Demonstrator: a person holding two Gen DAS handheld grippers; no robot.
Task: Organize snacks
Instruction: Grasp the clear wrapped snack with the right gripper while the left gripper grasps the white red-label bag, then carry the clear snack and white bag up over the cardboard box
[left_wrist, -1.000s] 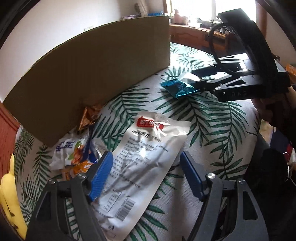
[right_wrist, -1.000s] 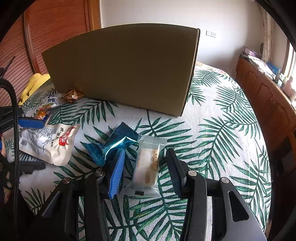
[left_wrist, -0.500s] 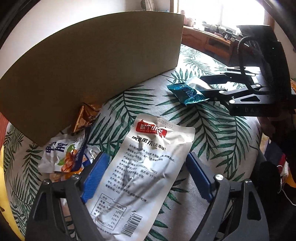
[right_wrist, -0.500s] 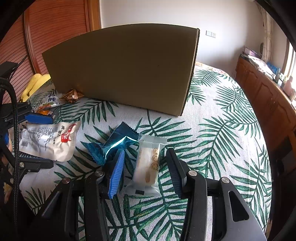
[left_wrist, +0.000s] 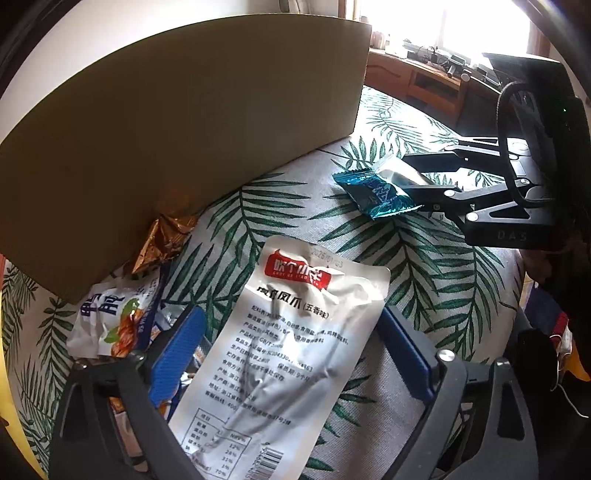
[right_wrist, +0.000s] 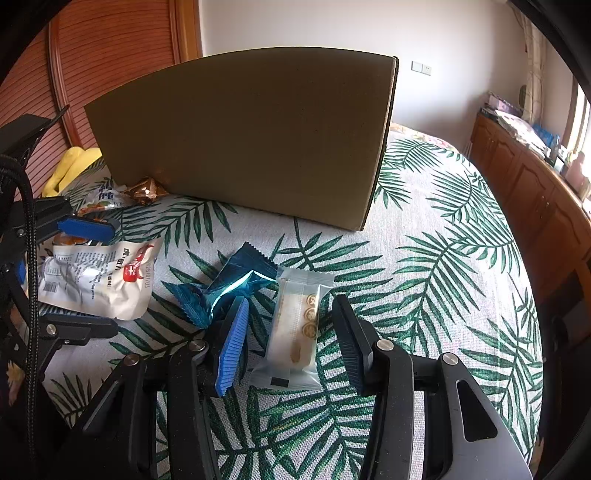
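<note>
Your left gripper (left_wrist: 291, 354) straddled the limp, crinkly white pouch (left_wrist: 280, 354), fingers open; your right gripper (right_wrist: 291, 343), open too, flanked the light wrapped biscuit (right_wrist: 295, 328); pinching mid-body looked best.

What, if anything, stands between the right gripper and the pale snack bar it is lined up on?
Nothing visible does. The pale snack bar lies flat between the open fingers of the right gripper. The blue wrapper sits just outside the left finger, beside the bar.
</note>
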